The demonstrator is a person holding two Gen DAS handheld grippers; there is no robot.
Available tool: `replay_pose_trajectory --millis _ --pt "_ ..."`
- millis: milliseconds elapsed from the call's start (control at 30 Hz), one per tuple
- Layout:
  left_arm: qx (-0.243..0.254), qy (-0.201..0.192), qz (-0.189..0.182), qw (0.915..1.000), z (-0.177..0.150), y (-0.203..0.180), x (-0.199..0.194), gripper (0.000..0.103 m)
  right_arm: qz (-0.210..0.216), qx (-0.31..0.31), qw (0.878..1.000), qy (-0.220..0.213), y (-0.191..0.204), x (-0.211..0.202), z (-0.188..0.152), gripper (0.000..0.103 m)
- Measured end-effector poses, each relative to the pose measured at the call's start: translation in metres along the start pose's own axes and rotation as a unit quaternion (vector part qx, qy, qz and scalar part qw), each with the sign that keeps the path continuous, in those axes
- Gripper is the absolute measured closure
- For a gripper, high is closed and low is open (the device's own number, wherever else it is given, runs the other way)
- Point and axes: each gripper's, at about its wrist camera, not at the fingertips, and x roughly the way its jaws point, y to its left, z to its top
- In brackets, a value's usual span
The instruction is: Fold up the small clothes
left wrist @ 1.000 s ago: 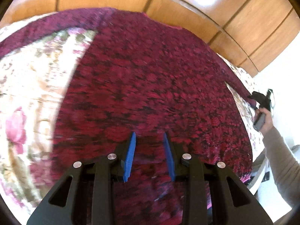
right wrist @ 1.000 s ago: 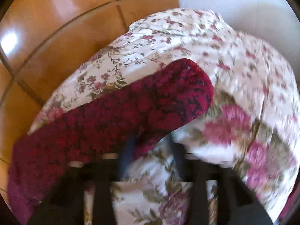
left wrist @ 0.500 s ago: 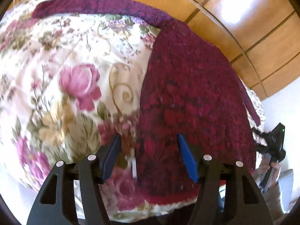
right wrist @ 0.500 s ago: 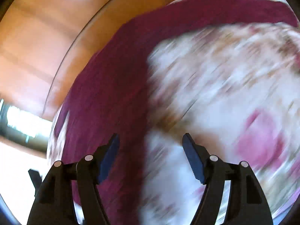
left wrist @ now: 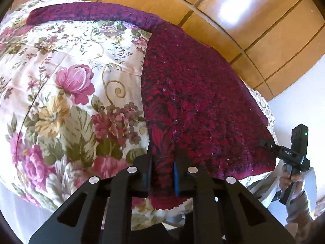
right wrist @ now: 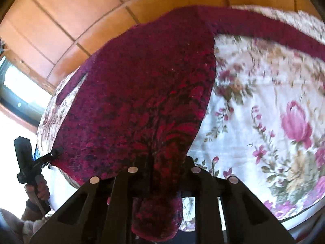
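A dark red knitted sweater (left wrist: 199,101) lies spread on a floral bedspread (left wrist: 61,93), one sleeve (left wrist: 91,14) stretched along the far edge. My left gripper (left wrist: 162,172) is shut on the sweater's near hem corner, fabric bunched between its fingers. In the right wrist view the sweater (right wrist: 142,91) fills the middle, and my right gripper (right wrist: 162,172) is shut on its other hem corner, with cloth hanging below the fingers. Each gripper shows in the other's view: the right one (left wrist: 292,154) and the left one (right wrist: 30,162).
A wooden panelled headboard (left wrist: 243,20) rises behind the bed. A white wall (left wrist: 300,105) stands at the right, and a bright window (right wrist: 16,89) at the left of the right wrist view. The bedspread (right wrist: 264,111) extends on both sides of the sweater.
Both grippers were open over the sweater's lower edge half a second ago. Both have now shut on the hem corners, bunching the fabric.
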Motion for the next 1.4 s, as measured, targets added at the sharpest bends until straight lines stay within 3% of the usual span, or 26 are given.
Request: replay_pose_trajectory --millis 267,300,367,400,433,467,567,667,733,867,967,1133,1233,1367,1400 --pt "-0.005 0.019 0.0 0.9998 -0.011 0.003 -0.003 0.085 -0.01 0.017 0.999 0.039 -0.011 0.014 -0.017 0.085" --pt "-0.007 0.012 0.009 0.9999 -0.006 0.003 -0.006 0.079 -0.005 0.02 0.999 0.04 -0.013 0.013 -0.014 0.079" --pt "-0.02 -0.005 0.007 0.9998 0.002 0.007 -0.013 0.079 -0.02 0.017 0.999 0.031 -0.014 0.007 -0.009 0.057" --pt "-0.031 -0.02 0.007 0.9993 0.008 0.013 -0.02 0.073 -0.034 0.015 0.999 0.019 -0.016 0.0 -0.005 0.044" --pt "-0.047 -0.036 0.009 0.9982 0.013 0.02 -0.026 0.058 -0.044 0.014 0.999 0.008 -0.015 -0.003 -0.002 0.041" --pt "-0.063 -0.05 0.013 0.9966 0.017 0.028 -0.031 0.052 -0.053 0.013 0.999 -0.003 -0.014 -0.007 0.004 0.04" --pt "-0.145 -0.099 0.048 0.9832 0.035 0.071 -0.048 0.048 -0.086 0.0 0.995 -0.042 -0.004 -0.013 0.022 0.027" --pt "-0.195 -0.131 0.095 0.9674 0.051 0.106 -0.061 0.048 -0.066 0.003 0.996 -0.061 0.015 -0.001 0.037 0.023" --pt "-0.217 -0.155 0.144 0.953 0.067 0.133 -0.073 0.048 -0.044 -0.01 0.997 -0.058 0.037 0.019 0.046 0.021" --pt "-0.259 -0.183 0.175 0.932 0.098 0.18 -0.09 0.048 -0.027 -0.043 0.998 -0.037 0.08 0.064 0.056 0.02" --pt "-0.285 -0.198 0.18 0.9204 0.123 0.216 -0.099 0.048 -0.046 -0.064 0.997 -0.026 0.098 0.09 0.057 0.02" --pt "-0.266 -0.196 0.2 0.9225 0.173 0.247 -0.093 0.048 -0.086 -0.092 0.992 -0.015 0.1 0.117 0.043 0.01" --pt "-0.253 -0.184 0.209 0.9266 0.201 0.258 -0.077 0.051 -0.083 -0.102 0.991 -0.019 0.101 0.123 0.039 0.002" --pt "-0.248 -0.161 0.195 0.9352 0.226 0.267 -0.05 0.051 -0.074 -0.095 0.993 -0.018 0.098 0.127 0.04 0.002" --pt "-0.249 -0.153 0.199 0.9352 0.231 0.269 -0.043 0.056 -0.072 -0.094 0.993 -0.017 0.097 0.127 0.041 0.002"
